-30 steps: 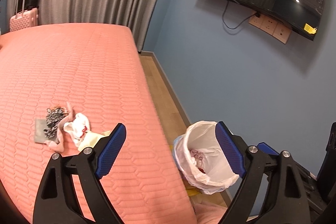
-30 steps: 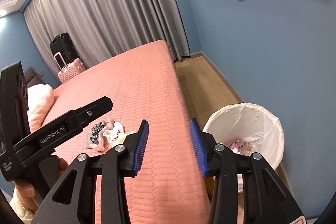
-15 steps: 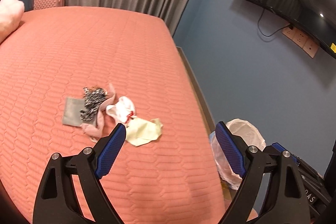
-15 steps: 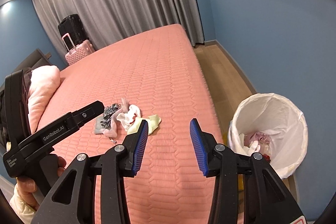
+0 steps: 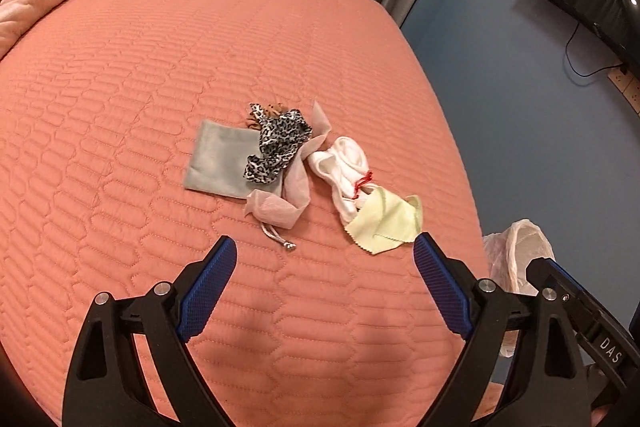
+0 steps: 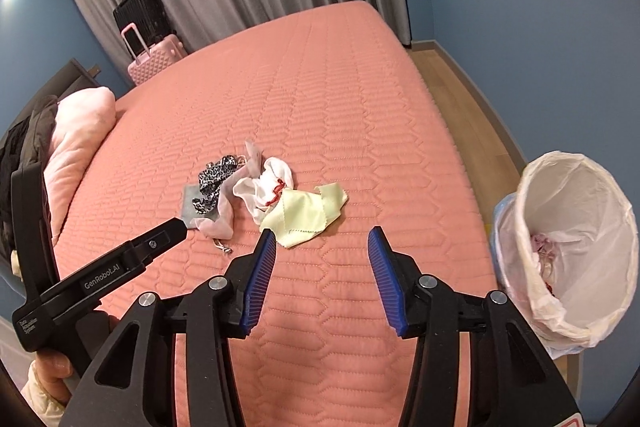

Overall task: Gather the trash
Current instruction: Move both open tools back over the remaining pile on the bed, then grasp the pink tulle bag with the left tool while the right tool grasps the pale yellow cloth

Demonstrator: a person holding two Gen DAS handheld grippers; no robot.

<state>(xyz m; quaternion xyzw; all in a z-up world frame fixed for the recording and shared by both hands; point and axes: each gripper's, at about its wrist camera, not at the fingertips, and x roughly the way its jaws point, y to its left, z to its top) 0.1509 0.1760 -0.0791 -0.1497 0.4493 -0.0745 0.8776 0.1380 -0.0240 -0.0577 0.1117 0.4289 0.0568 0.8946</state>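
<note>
A small heap of trash lies on the salmon quilted bed (image 5: 160, 67): a grey pouch (image 5: 218, 163), a leopard-print scrap (image 5: 280, 143), a pink strip (image 5: 294, 187), a white cloth with red thread (image 5: 344, 167) and a pale yellow-green cloth (image 5: 384, 221). My left gripper (image 5: 325, 245) hovers just short of the heap, wide open and empty. My right gripper (image 6: 321, 233) points at the yellow-green cloth (image 6: 304, 215); its jaws are opening with nothing between them. A bin with a white liner (image 6: 572, 239) stands on the floor to the right of the bed and holds some scraps.
A pink pillow (image 6: 80, 147) lies at the bed's left end with dark clothing beside it. A pink suitcase (image 6: 154, 63) and a black one (image 6: 140, 11) stand by the grey curtains. A strip of wooden floor (image 6: 460, 99) runs between the bed and the blue wall.
Both grippers have dropped and swung toward the bed. The heap now sits close ahead of both, and the bin has slid to the right edge. The right jaws stand wider.
</note>
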